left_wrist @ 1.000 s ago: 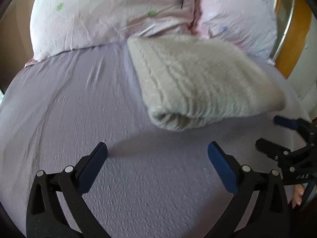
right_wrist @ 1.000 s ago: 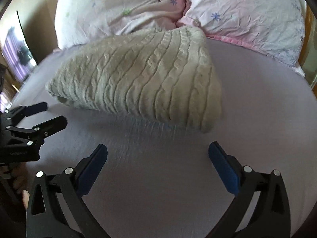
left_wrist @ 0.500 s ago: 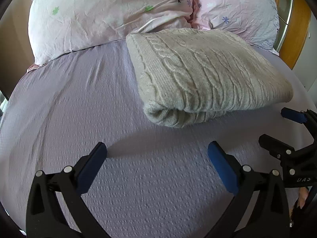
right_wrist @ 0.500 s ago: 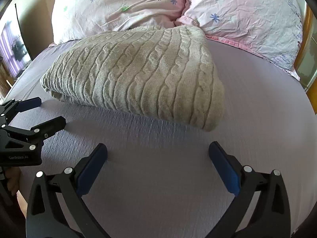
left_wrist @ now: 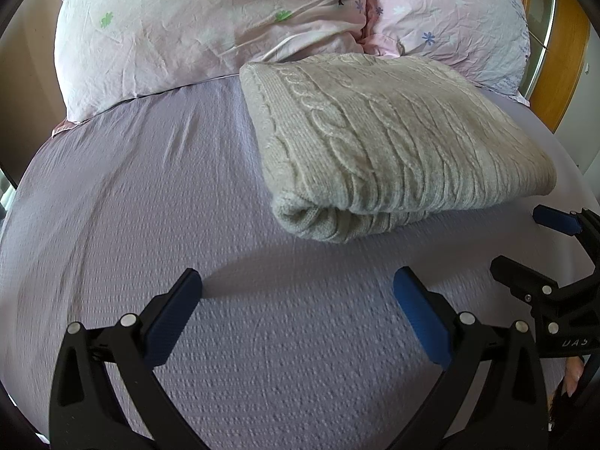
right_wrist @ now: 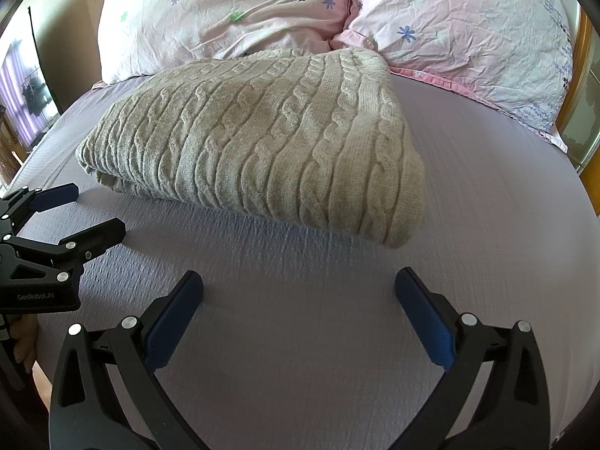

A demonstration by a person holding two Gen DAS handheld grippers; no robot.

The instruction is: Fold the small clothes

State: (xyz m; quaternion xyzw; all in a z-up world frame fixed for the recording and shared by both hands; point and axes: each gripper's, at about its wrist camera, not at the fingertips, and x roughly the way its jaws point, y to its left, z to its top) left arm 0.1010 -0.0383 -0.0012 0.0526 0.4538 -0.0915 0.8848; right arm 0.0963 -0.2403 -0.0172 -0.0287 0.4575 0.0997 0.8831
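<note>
**Currently: sweater folded on the bed, both my grippers empty**

Broadest in view is the bed sheet [left_wrist: 157, 202], a lavender textured surface filling most of both wrist views. It carries every other item listed below.

At the head of the bed lie two pillows side by side and touching: the pale floral pillow [left_wrist: 210, 26] with a tree print, and the pink pillow [left_wrist: 453, 15] with blue flowers. In my right wrist view the same pair appears as the pale one [right_wrist: 225, 11] and the pink one [right_wrist: 472, 33].

The task item is the cable-knit sweater [left_wrist: 390, 142], beige-grey, folded into a thick rectangular stack. It lies flat on the sheet, its far edge touching the pillows. Its rolled fold edge faces my left gripper. From the right wrist view the sweater [right_wrist: 262, 142] sits ahead of and slightly left of my right gripper.

My left gripper [left_wrist: 298, 311] hangs above bare sheet, near the sweater but apart from it. Its jaws are spread wide and hold nothing.

My right gripper [right_wrist: 300, 311] is likewise over bare sheet, jaws spread wide, nothing between them.

Each gripper shows at the edge of the other's view, jaws parted there too.
</note>
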